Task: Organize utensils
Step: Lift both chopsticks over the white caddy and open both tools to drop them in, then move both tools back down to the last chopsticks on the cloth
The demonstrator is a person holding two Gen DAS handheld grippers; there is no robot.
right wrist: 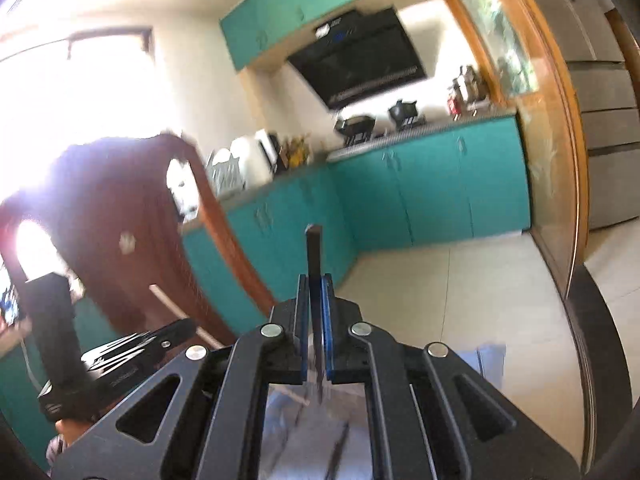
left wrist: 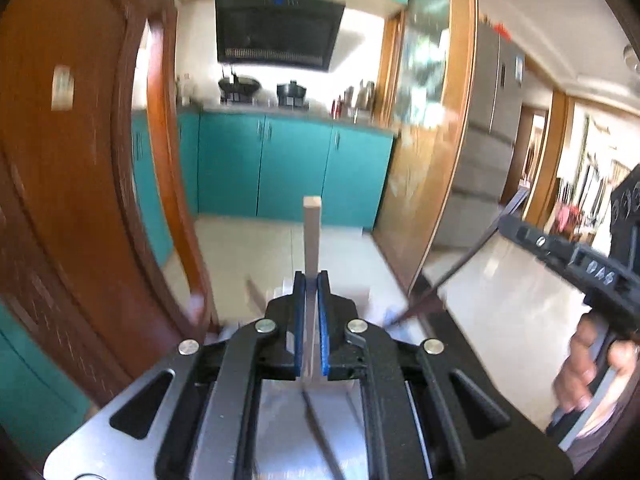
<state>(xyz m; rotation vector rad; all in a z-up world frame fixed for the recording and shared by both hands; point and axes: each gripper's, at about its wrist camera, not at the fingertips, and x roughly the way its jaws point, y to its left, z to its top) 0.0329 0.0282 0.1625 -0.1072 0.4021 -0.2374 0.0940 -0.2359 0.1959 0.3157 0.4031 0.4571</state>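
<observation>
In the left wrist view my left gripper [left wrist: 311,280] is shut on a pale wooden chopstick [left wrist: 311,232] that sticks out forward past the blue pads. At the right edge of that view my right gripper [left wrist: 508,222] holds a dark chopstick [left wrist: 460,268] slanting down to the left. The right wrist view shows the right gripper [right wrist: 315,282] shut on this dark chopstick [right wrist: 314,248], which points up and forward. The left gripper [right wrist: 186,326] appears low at the left with the pale chopstick [right wrist: 170,302] through it. Both grippers hang high above the table.
A brown wooden chair back [left wrist: 80,160] stands close on the left. Teal cabinets [left wrist: 292,164], a black range hood [left wrist: 276,32], a glass door with a wooden frame [left wrist: 432,120] and a grey fridge [left wrist: 488,128] lie ahead. Blurred utensils [right wrist: 336,452] and cloth [right wrist: 490,364] lie below.
</observation>
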